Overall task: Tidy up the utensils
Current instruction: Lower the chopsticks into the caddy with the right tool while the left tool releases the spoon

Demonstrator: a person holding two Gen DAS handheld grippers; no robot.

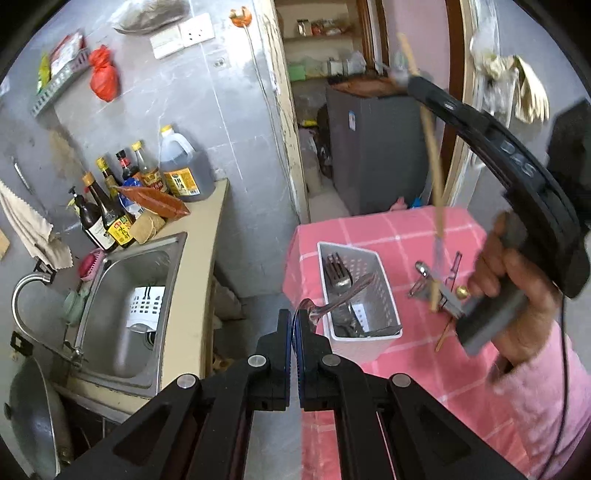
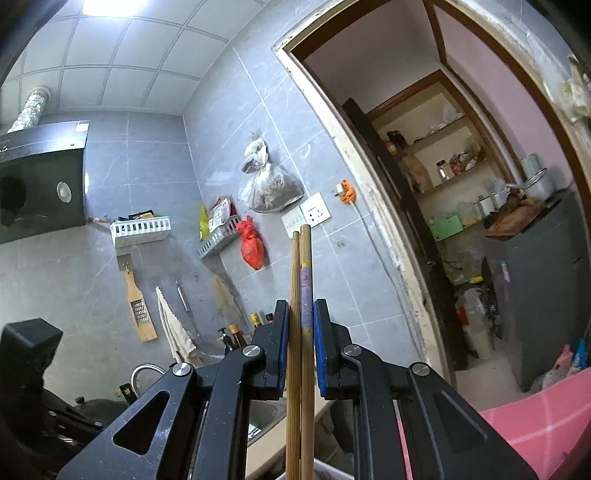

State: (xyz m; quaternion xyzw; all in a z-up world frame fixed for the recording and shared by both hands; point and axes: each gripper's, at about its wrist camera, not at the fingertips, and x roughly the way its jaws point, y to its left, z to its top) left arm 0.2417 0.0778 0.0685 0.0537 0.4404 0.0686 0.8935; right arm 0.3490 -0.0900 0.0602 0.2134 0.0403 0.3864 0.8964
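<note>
We carry chopsticks [image 2: 301, 295] pinched in the right gripper [image 2: 301, 317]; left gripper [image 1: 294, 325] clamps a clear-handled utensil [image 1: 332, 301]. Next: lowering both into the white caddy [image 1: 384, 280], centre frame.

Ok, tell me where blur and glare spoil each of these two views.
Left wrist view: the raised wooden chopsticks and the right claw's black frame are motion-smeared; the white perforated utensil basket stays fairly sharp. Right wrist view: the ceiling light blows out; the chopsticks are crisp.

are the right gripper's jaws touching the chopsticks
Touching: in the right wrist view the right gripper has its jaws pressed against both sides of the chopsticks.
</note>
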